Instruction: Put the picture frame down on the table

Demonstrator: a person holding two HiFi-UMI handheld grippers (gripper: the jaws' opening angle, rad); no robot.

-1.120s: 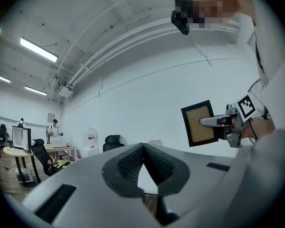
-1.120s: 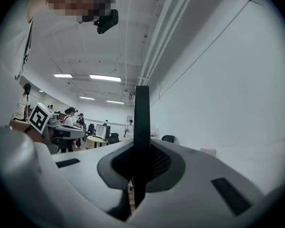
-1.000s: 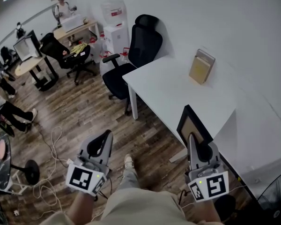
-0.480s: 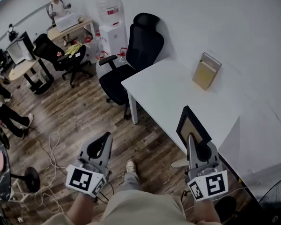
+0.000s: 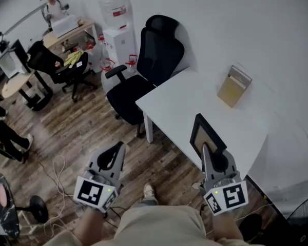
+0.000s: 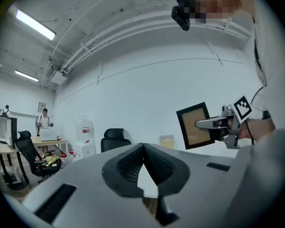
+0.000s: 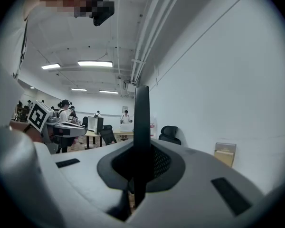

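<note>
Placement in progress: the right gripper (image 5: 211,155) was clamped on one edge of a black-rimmed rectangular picture frame with a tan panel (image 5: 206,135). It held the frame upright, edge-on to its own camera, at the near edge of the white rectangular table (image 5: 179,104) and, as far as could be judged, not yet resting on it. The left gripper (image 5: 113,158) hung over the wooden floor (image 5: 82,122) well to the left of the table, its jaws closed together on nothing. Toward the table's far side a tan, book-like box (image 5: 235,86) stood near the white wall (image 5: 256,29) (a black office chair (image 5: 156,50) sat at the table's far corner). To set the frame down well, the carrier would likely need to bring it further over the bare tabletop, well apart from the box. The frame's bottom edge should then be seated squarely, or the frame laid flat, with the jaws parting only once the table bore its weight. A release at the edge risked a fall to the floor.
</note>
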